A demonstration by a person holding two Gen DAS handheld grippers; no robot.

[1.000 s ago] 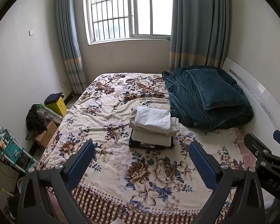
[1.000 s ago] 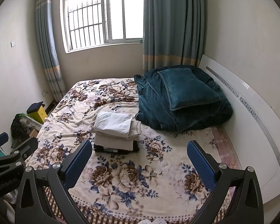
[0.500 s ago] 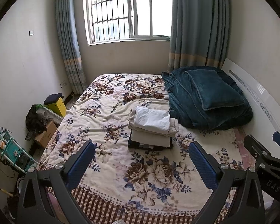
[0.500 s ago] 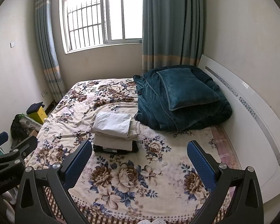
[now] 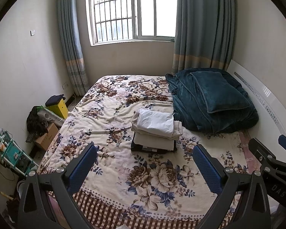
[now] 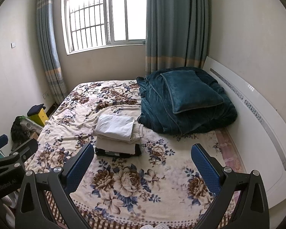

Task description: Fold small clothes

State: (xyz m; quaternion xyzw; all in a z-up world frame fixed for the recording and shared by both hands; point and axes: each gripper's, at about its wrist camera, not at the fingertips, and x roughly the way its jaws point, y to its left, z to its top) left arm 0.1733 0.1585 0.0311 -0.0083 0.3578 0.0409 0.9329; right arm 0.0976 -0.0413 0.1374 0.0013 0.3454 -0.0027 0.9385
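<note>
I hold the left tool with its blue pads wide apart and nothing between them, raised above the near end of the bed and aimed forward along the mattress; the right tool sits just beside it, level with it, its pads equally spread and empty. Both point slightly downward at the floral blanket, which I judge to be a resting pose well back from the work, not a reach. Beyond the pads, mid-bed, the folded clothes stand in a neat stack: a white piece on top, cream ones beneath, something dark at the bottom. The stack sits on open blanket, probably to keep it flat and within reach. Just to its right lies the heaped teal quilt, pushed against the headboard, likely to free folding room.
</note>
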